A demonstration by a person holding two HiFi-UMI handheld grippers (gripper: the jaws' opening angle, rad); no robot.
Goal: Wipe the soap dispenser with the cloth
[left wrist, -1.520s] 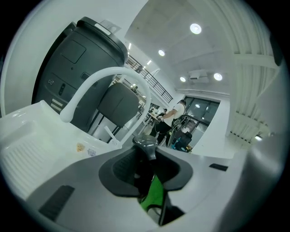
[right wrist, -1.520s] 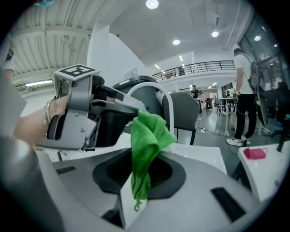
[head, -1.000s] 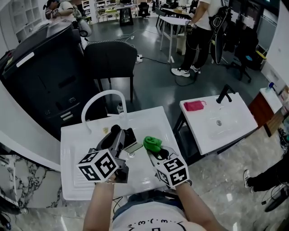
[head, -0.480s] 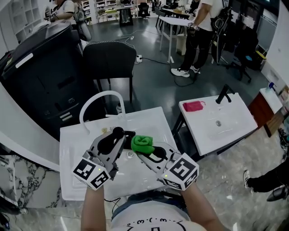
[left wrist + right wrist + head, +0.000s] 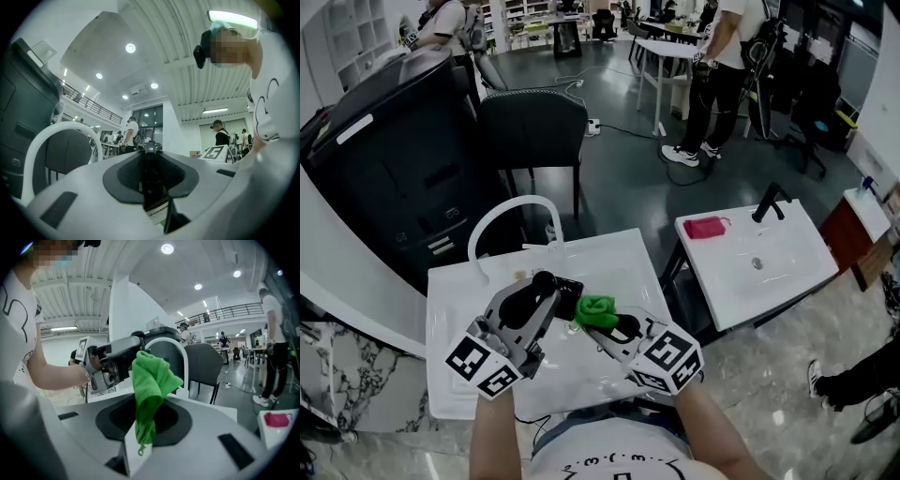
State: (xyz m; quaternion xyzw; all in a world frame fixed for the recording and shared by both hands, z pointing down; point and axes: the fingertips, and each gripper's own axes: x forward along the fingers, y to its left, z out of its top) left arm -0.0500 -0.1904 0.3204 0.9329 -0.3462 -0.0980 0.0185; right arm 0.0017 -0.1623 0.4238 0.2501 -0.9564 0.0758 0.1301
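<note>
My left gripper (image 5: 551, 287) is shut on the black soap dispenser (image 5: 564, 286) and holds it above the white sink counter (image 5: 459, 375). In the left gripper view the dark dispenser (image 5: 150, 173) fills the gap between the jaws of that gripper (image 5: 150, 187), with a pale label at its lower end. My right gripper (image 5: 609, 324) is shut on a green cloth (image 5: 595, 309), and the cloth's bunched end lies against the dispenser's right side. In the right gripper view the cloth (image 5: 151, 380) rises from this gripper (image 5: 143, 427), with the left gripper and dispenser (image 5: 119, 359) just behind it.
A white arched faucet (image 5: 511, 211) stands at the back of the counter. To the right is a second white basin (image 5: 787, 272) with a red cloth (image 5: 705, 227) and a black tap (image 5: 769, 199). A black chair (image 5: 532, 131) and standing people (image 5: 717, 66) are beyond.
Both grippers have risen over the sink. The left one rolled with the dispenser. The right one carried the green cloth left, up against the dispenser.
</note>
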